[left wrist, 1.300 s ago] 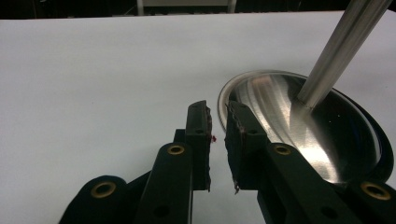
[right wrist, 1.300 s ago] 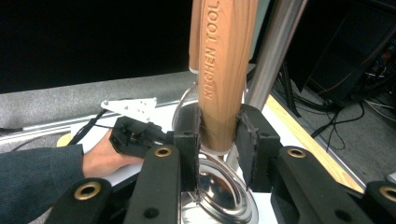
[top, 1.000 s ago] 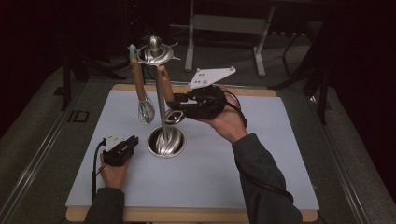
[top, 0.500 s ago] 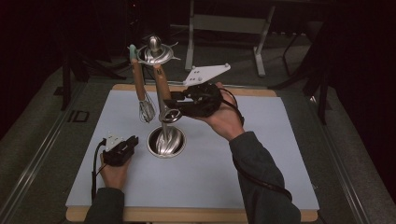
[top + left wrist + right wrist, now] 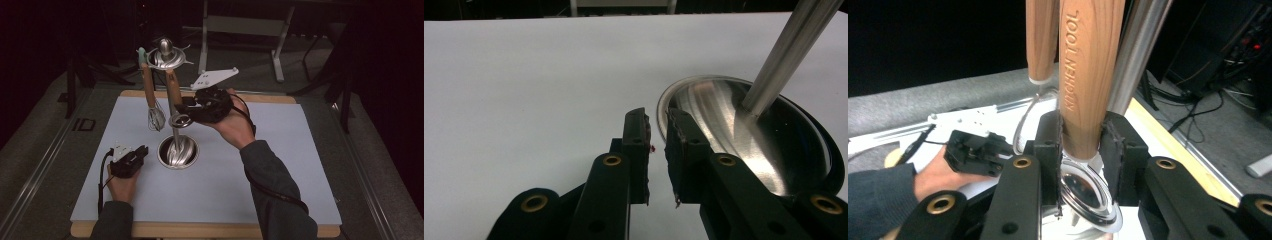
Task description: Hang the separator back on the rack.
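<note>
Step in hand: we judge that we are working a wooden-handled utensil (image 5: 1090,75) either off or onto the utensil stand (image 5: 170,107); the frames do not settle which.
Right gripper (image 5: 186,106): clenched on the lower end of that wooden handle, just above its metal ring head (image 5: 1088,196), as the right gripper view shows.
Left gripper (image 5: 143,151): grasping nothing; its jaws stand a little apart over the white mat (image 5: 280,165), just beside the stand's base dish (image 5: 744,135).
Where the utensil is: hanging close against the stand's pole (image 5: 1135,55), on the side toward our right hand, its top up at the stand's hook ring (image 5: 167,59).
Doing it well: we would keep the handle parallel to the pole, lift straight until the top clears its hook, and only then swing away from the stand.
Left-hand help: we could press the base dish down if the stand starts to tip.
Neighbour: a whisk (image 5: 155,119) hangs on the stand's far side from our right hand; we should not knock it.
Container: the base dish is a shallow polished bowl; we see nothing in it but the pole's foot.
</note>
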`<state>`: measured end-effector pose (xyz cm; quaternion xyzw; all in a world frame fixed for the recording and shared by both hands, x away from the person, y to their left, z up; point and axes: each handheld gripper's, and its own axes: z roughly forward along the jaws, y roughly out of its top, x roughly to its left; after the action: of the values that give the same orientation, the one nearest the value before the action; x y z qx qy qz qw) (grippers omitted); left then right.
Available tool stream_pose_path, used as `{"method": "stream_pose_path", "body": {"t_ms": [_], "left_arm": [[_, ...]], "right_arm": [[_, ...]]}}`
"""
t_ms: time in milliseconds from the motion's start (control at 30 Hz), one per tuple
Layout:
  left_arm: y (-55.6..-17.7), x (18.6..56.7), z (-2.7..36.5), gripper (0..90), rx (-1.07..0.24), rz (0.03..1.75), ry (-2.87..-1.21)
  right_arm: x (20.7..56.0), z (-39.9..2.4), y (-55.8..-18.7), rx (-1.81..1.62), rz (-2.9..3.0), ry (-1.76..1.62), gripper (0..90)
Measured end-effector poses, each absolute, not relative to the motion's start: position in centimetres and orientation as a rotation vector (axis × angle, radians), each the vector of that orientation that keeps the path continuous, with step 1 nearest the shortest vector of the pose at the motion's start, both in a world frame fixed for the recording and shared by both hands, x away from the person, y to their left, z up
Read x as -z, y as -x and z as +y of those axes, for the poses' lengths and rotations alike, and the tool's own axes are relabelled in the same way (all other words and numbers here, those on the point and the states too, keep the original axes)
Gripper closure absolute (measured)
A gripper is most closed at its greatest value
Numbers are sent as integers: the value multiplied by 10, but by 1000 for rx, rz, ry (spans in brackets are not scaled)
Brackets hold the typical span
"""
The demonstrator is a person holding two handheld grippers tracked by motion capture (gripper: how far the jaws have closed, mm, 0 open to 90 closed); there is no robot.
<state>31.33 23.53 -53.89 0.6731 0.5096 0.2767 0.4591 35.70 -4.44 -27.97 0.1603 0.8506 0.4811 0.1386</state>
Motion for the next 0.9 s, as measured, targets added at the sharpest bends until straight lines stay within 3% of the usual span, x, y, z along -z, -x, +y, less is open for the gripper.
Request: {"method": "stream_pose_path", "body": {"t_ms": [900], "left_arm": [[-313,539,235,792,-681,1256,-1655]], "right_arm": [[293,-67,-357,-1372,2526,-460,673]]}}
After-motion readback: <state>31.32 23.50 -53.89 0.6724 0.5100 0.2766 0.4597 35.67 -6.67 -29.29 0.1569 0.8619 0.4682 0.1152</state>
